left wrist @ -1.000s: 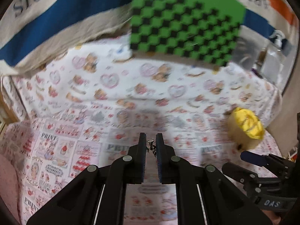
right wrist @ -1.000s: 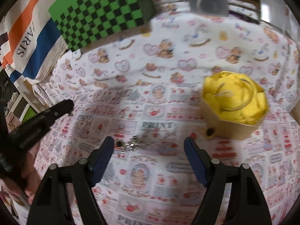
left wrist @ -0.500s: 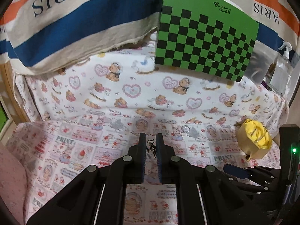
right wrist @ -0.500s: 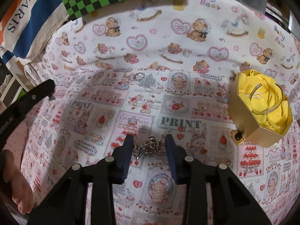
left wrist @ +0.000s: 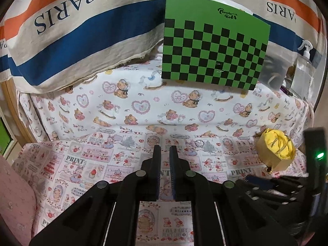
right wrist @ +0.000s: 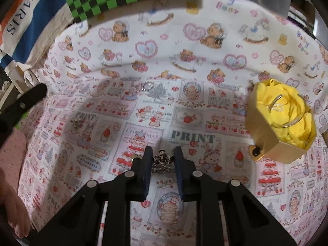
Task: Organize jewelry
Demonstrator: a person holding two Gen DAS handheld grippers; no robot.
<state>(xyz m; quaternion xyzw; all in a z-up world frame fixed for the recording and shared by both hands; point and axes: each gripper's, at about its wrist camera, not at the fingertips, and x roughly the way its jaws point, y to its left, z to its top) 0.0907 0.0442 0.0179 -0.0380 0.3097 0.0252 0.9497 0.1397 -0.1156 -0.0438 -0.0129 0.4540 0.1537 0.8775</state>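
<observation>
Right gripper (right wrist: 163, 156) has its jaws drawn narrow around a silver charm bracelet (right wrist: 162, 162), pinched between the blue pads just above the printed cloth (right wrist: 184, 123). Gold hexagonal jewelry box (right wrist: 280, 121), open with yellow lining and a bangle (right wrist: 285, 110) inside, sits to the right, apart from the gripper. A small ring (right wrist: 148, 85) and an earring (right wrist: 76, 121) lie loose on the cloth. Left gripper (left wrist: 164, 155) jaws narrow, a slim gap, nothing visible between. Green checkerboard (left wrist: 213, 47) stands behind.
</observation>
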